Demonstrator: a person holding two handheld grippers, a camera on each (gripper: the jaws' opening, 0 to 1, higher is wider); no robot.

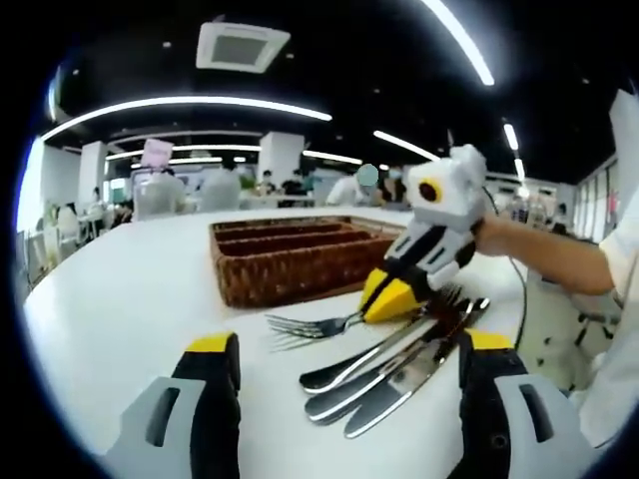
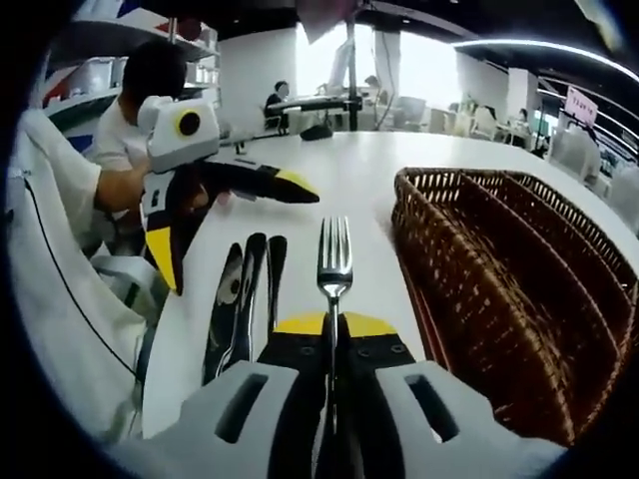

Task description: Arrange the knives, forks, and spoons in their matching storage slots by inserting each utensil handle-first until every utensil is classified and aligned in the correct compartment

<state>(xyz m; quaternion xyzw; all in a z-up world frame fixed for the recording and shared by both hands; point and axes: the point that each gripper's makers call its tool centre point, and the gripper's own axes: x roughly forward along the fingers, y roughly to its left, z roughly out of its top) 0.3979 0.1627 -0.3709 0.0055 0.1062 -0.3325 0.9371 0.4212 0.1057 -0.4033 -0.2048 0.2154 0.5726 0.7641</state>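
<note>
Right hand-held gripper (image 2: pixel 333 325), jaws closed on the handle of a fork (image 2: pixel 333 261) whose tines point forward, away from the jaws, low over the white tabletop (image 2: pixel 359 180). The wicker storage basket (image 2: pixel 499 279) stands just to the fork's right in the right gripper view. Left hand-held gripper (image 1: pixel 339 357), jaws apart and empty, faces the remaining utensils (image 1: pixel 389 374) lying side by side on the tabletop near the basket.

bright ceiling strip lights (image 1: pixel 190 103), fisheye-warped edges, blurry background
</note>
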